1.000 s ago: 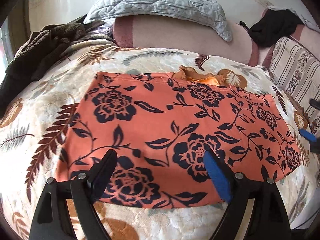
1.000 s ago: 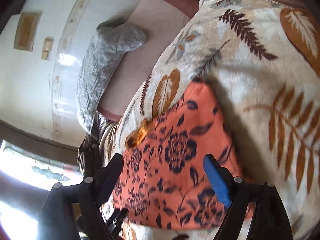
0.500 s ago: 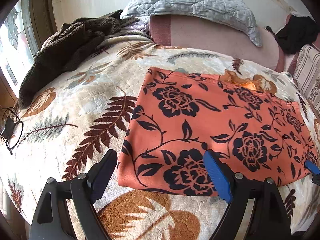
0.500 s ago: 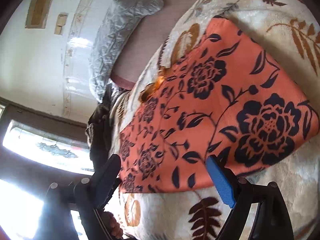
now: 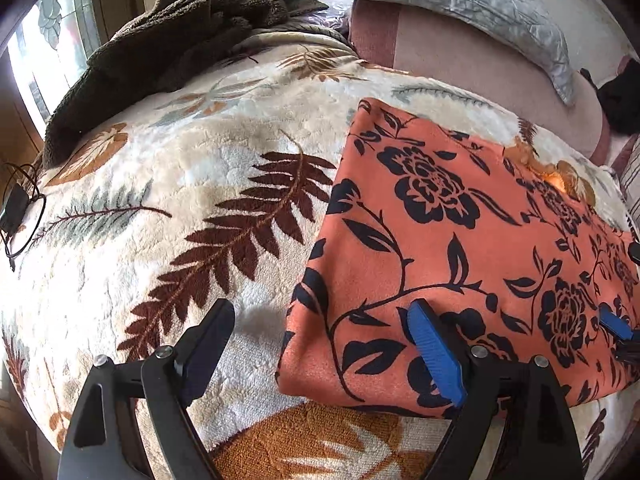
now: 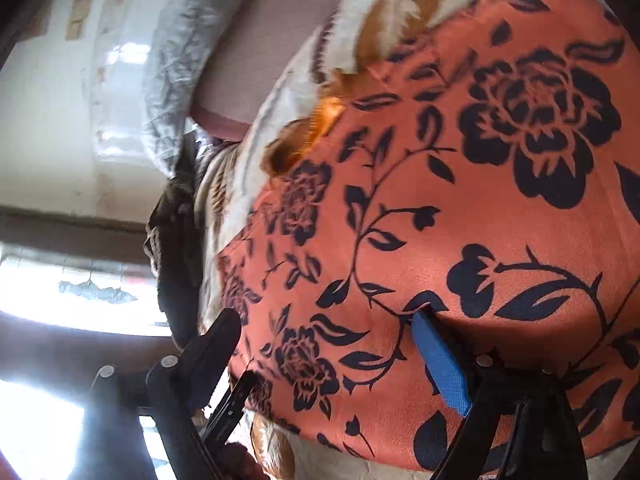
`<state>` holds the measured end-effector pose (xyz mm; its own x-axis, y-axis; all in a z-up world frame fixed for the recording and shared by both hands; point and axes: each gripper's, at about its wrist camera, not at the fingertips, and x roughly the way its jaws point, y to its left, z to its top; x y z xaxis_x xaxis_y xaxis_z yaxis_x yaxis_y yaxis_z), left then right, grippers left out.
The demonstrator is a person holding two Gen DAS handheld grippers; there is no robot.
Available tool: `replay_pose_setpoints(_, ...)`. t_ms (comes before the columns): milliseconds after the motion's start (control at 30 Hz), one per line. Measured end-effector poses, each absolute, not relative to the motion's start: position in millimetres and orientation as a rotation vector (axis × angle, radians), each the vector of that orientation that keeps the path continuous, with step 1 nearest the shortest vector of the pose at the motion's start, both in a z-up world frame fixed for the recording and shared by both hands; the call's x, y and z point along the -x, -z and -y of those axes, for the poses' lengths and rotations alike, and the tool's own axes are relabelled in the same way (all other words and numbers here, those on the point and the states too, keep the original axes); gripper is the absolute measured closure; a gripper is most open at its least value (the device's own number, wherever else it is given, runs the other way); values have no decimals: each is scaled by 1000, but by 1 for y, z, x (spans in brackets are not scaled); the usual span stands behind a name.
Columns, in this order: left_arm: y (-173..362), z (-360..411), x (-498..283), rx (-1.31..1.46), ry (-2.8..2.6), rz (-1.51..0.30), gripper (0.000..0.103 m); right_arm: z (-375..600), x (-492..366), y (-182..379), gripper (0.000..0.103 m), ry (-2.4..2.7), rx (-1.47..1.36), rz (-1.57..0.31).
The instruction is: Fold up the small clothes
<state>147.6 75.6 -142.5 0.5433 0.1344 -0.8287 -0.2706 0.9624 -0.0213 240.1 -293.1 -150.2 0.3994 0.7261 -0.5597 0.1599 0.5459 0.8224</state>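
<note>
On leaf-print blanket (image 5: 224, 184): orange floral garment (image 5: 460, 248), soft, light, limp; pinch near corners. Left gripper (image 5: 320, 344), right gripper (image 6: 328, 352) both wide open, empty.

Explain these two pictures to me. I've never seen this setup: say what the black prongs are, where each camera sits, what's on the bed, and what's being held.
No robot here: a person holds a two-finger gripper in each hand, and a fisheye camera on each looks along its fingers. One picture comes from the left gripper, the other from the right gripper. On the blanket lies an orange cloth with dark flowers, spread flat. Both grippers are open over its near edge; nothing is held. The right gripper's jaws have just been opening; its blue finger dents the cloth.
</note>
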Motion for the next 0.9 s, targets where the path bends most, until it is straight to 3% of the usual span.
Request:
replay_pose_setpoints(167, 143, -73, -148, 108, -246, -963, 14, 278, -266, 113, 12, -511, -850, -1048)
replay_pose_setpoints(300, 141, -73, -149, 107, -249, -959, 14, 301, -312, 147, 12, -362, -960, -1125)
replay_pose_setpoints(467, 134, -76, -146, 117, -244, -939, 14, 292, -321, 122, 10, -444, -972, -1056)
replay_pose_setpoints(600, 130, -77, -145, 123, -236, -928, 14, 298, -342, 150, 10, -313, -1018, -1131)
replay_pose_setpoints(733, 122, -76, -142, 125, -226, -900, 14, 299, -310, 108, 10, -363, -963, -1003)
replay_pose_setpoints(900, 119, -74, -136, 123, -226, -877, 14, 313, -212, 83, 10, -365, -820, -952)
